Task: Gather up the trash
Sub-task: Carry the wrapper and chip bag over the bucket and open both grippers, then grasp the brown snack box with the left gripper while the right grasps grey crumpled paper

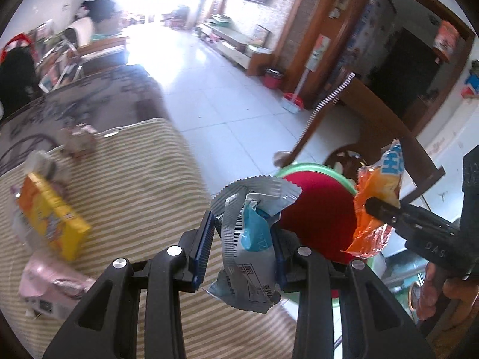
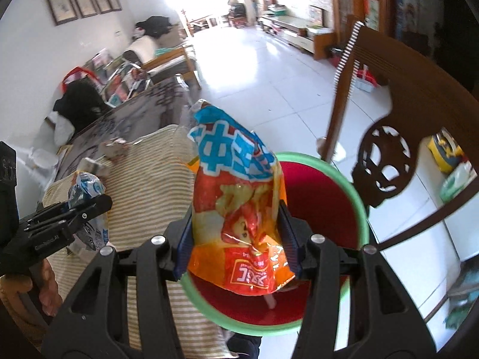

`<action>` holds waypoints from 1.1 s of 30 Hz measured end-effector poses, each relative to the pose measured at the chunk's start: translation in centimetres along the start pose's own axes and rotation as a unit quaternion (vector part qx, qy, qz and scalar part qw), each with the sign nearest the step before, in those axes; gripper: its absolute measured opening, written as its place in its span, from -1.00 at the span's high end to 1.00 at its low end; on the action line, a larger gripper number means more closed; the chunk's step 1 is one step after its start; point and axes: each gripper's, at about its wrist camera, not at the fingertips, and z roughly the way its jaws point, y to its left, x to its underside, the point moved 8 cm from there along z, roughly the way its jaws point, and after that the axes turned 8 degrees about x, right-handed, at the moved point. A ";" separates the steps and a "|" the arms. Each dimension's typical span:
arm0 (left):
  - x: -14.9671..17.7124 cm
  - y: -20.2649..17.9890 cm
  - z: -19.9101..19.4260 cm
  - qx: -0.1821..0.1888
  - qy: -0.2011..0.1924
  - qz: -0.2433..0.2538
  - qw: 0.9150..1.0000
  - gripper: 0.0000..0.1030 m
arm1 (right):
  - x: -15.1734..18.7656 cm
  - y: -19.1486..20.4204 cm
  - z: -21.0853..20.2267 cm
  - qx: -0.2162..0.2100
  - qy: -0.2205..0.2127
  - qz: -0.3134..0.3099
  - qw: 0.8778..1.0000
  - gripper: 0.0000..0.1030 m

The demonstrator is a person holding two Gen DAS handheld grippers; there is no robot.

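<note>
My left gripper (image 1: 242,227) is shut on a crumpled silver and blue wrapper (image 1: 254,239), carried at the edge of the striped table, just short of the bin. The bin (image 1: 299,167) is red inside with a green rim and stands below, beside the table. My right gripper (image 2: 236,209) is shut on an orange snack bag (image 2: 239,209) with blue lettering, hanging over the bin's (image 2: 356,197) red opening. In the left wrist view the right gripper (image 1: 374,206) and its orange bag (image 1: 374,191) are at the right. In the right wrist view the left gripper (image 2: 101,202) and its wrapper (image 2: 86,188) are at the left.
The striped tablecloth (image 1: 134,179) carries a yellow box (image 1: 51,209), a pink pack (image 1: 51,287) and a crumpled wrapper (image 1: 77,140). A carved wooden chair (image 2: 404,89) stands right behind the bin. Pale tiled floor (image 2: 269,74) stretches beyond.
</note>
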 end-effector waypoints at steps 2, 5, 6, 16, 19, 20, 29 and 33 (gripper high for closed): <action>-0.3 -1.5 1.1 0.013 0.010 0.010 1.000 0.37 | 0.0 -1.0 -0.1 0.002 -0.001 0.010 1.000 0.05; -0.6 -3.0 2.4 0.026 0.021 0.023 0.999 0.37 | 0.3 -2.3 -0.4 0.007 -0.003 0.019 1.000 0.05; -0.7 -3.4 2.7 0.028 0.023 0.027 0.999 0.37 | 0.4 -2.7 -0.4 0.008 -0.003 0.023 1.000 0.05; -1.2 -5.7 4.4 0.056 0.028 0.044 0.997 -0.31 | 0.6 -4.8 -0.2 0.023 0.002 0.054 0.998 -0.11; -1.3 -4.9 3.6 0.044 0.020 0.045 0.998 -0.32 | 0.5 -4.5 -0.2 0.023 0.000 0.058 0.998 -0.18; -1.4 -4.6 3.2 0.041 0.016 0.043 0.998 -0.33 | 0.4 -4.3 -0.2 0.022 -0.001 0.058 0.998 -0.22; -0.1 2.2 -2.0 -0.005 -0.022 -0.010 1.000 -0.37 | -0.1 -1.2 0.5 0.030 0.001 0.041 0.999 -0.41; 1.6 7.4 -4.7 -0.026 -0.033 -0.054 0.998 -0.37 | -0.2 2.0 0.9 0.022 0.003 0.030 0.999 -0.41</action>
